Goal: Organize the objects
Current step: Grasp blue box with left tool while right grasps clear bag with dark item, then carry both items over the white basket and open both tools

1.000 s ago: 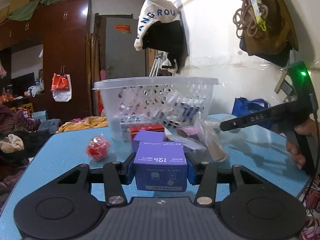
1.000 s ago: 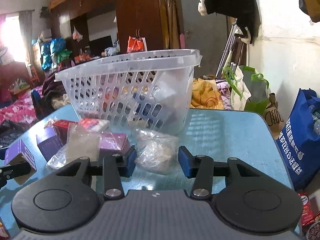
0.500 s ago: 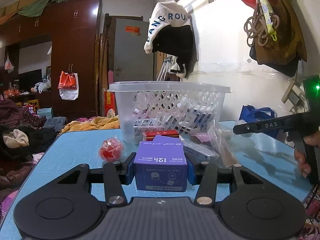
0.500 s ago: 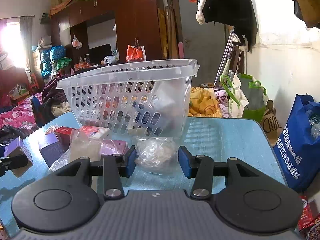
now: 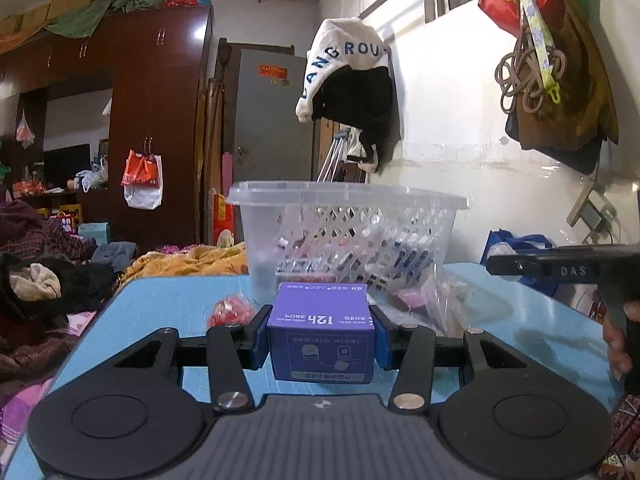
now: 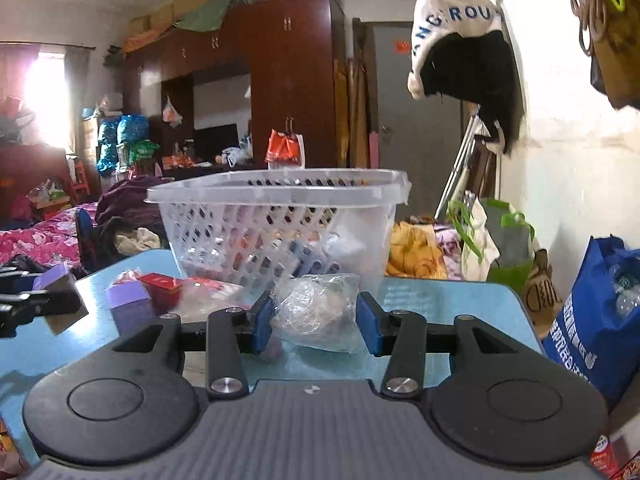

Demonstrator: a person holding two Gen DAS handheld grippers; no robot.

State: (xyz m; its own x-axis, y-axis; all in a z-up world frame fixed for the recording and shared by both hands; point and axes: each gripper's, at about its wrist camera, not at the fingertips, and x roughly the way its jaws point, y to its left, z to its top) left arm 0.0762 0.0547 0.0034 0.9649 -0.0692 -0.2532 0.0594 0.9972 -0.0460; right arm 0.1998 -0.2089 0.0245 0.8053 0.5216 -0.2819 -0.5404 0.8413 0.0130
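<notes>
Between left hand-held gripper (image 5: 321, 338) pads, purple box (image 5: 321, 340), clamped.

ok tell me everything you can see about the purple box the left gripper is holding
The small purple cardboard box is a squat cuboid with white print, including "12h", which reads upside down in the left wrist view, and a pictogram on its darker near face. The left gripper is shut on it, a blue pad pressing each side. It sits level, held above the blue table, in front of the clear plastic basket.
</notes>
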